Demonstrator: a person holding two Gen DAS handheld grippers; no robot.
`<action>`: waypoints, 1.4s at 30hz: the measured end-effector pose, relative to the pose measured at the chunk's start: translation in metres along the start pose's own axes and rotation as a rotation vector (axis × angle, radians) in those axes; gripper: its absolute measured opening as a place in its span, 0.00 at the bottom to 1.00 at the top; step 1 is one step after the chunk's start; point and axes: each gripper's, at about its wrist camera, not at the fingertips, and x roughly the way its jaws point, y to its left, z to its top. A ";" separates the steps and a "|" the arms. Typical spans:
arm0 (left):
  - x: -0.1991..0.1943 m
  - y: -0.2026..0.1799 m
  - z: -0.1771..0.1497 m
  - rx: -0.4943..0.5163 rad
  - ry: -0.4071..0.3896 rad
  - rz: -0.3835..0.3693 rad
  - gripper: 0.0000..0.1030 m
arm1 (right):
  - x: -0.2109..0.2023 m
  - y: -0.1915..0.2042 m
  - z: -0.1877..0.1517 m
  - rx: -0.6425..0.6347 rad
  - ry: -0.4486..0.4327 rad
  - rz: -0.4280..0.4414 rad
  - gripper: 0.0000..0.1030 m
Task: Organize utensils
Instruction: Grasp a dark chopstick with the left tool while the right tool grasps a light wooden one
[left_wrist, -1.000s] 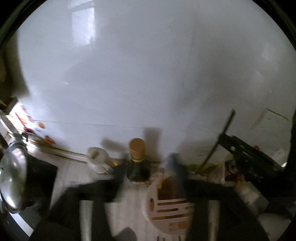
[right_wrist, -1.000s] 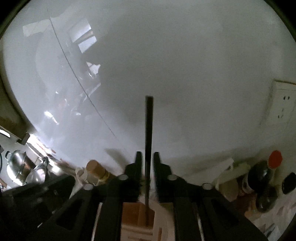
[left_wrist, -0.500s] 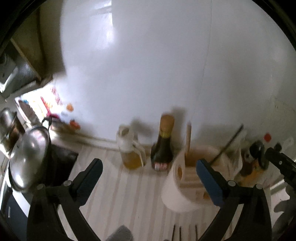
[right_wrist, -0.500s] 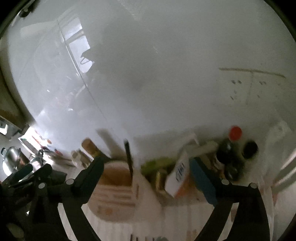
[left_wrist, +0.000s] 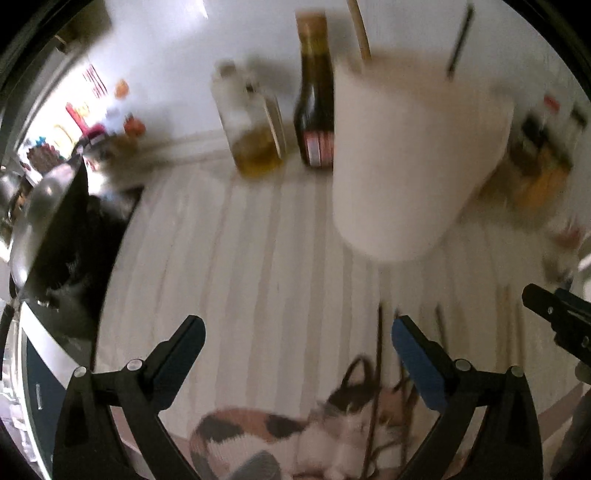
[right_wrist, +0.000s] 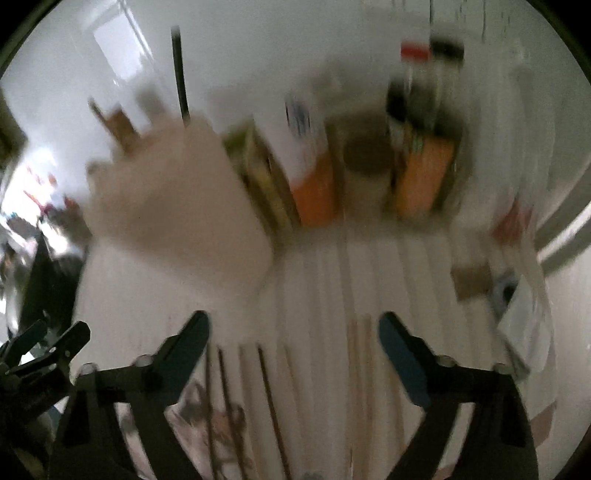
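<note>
Left gripper (left_wrist: 297, 334) jaws spread wide, nothing between them. Right gripper (right_wrist: 293, 328) jaws also wide apart, empty; both point forward and down.

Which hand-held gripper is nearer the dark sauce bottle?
Left. The left hand-held gripper faces the dark sauce bottle across the counter; the right hand-held gripper sits farther right.

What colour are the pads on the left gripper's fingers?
Blue, seen best in the left wrist view on the left gripper's right-hand pad; the rest is black.
</note>
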 end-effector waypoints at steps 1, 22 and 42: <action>0.006 -0.003 -0.008 0.007 0.017 0.006 1.00 | 0.010 -0.001 -0.008 -0.004 0.033 -0.002 0.69; 0.081 -0.068 -0.075 0.155 0.210 -0.098 0.05 | 0.103 -0.003 -0.088 -0.112 0.317 -0.057 0.06; 0.086 -0.030 -0.074 0.107 0.252 -0.131 0.05 | 0.106 -0.032 -0.092 -0.115 0.473 -0.064 0.06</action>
